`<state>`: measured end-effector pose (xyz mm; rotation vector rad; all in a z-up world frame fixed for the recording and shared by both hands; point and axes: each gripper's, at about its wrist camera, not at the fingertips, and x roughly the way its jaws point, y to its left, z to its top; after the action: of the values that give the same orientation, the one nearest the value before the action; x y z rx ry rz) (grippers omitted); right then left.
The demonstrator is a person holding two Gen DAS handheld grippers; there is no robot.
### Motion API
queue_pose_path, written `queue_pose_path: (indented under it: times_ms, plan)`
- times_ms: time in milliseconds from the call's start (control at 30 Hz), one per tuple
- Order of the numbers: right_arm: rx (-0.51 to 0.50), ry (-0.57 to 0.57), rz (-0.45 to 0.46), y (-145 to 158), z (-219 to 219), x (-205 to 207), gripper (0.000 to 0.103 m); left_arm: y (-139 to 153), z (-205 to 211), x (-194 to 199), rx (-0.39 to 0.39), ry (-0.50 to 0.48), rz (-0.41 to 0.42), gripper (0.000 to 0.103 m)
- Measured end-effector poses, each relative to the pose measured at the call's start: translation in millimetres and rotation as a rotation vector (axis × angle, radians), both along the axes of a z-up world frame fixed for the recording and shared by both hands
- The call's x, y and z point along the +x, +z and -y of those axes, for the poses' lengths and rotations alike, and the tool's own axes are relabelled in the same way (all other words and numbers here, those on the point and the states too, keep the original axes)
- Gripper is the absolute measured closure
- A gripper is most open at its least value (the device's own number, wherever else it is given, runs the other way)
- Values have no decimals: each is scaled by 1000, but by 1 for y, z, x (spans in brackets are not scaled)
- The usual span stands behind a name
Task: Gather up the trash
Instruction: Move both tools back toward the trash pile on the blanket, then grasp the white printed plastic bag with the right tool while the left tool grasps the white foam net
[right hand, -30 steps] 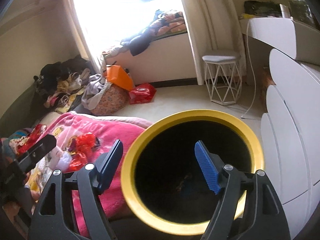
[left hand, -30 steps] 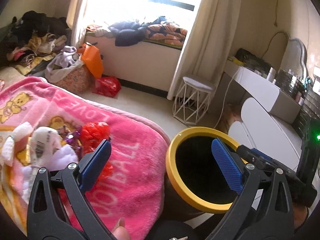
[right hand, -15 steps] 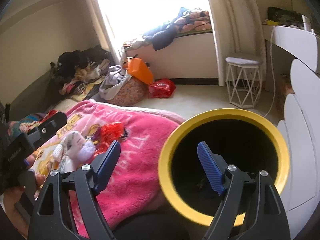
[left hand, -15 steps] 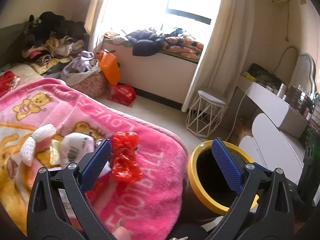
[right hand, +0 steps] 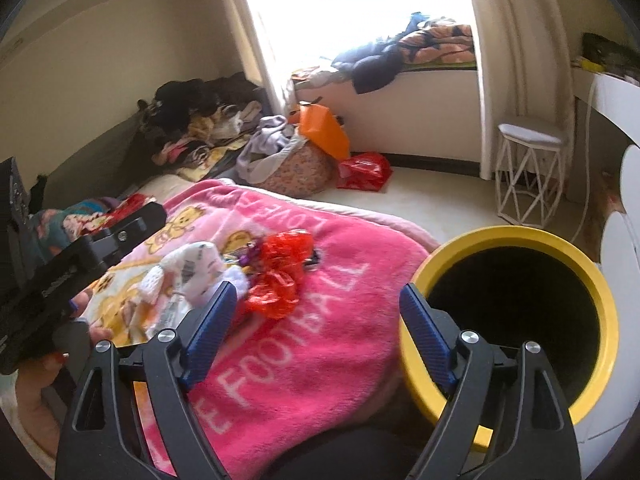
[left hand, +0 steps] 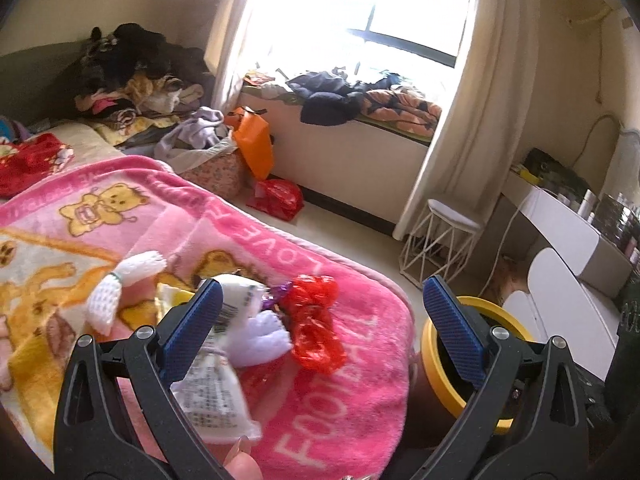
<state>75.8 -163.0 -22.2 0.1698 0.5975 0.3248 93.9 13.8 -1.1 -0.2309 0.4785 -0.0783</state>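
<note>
Both claws, wide apart, now nearer trash [left hand: 314,322]

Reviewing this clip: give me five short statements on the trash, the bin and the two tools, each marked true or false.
1. The red plastic wrapper lies on the pink blanket. True.
2. The yellow-rimmed bin stands on the blanket. False: it stands beside the bed.
3. The right tool holds the wrapper. False: its jaws are opening with nothing between them.
4. The left tool is open and empty. True.
5. The bin has a lid on. False: its mouth is open and dark inside.
</note>
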Motion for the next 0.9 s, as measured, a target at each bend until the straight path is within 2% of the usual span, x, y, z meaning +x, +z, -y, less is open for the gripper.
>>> queue_pose_path:
  times_ms: [367, 900]
  plan:
    - [-31, 101, 10, 4, -41, 4, 22, -5, -45, -5, -19, 86, -4, 11]
    - [-77, 246, -12, -10, -106, 7, 19, -25, -109, -6, -23, 225, -52, 11]
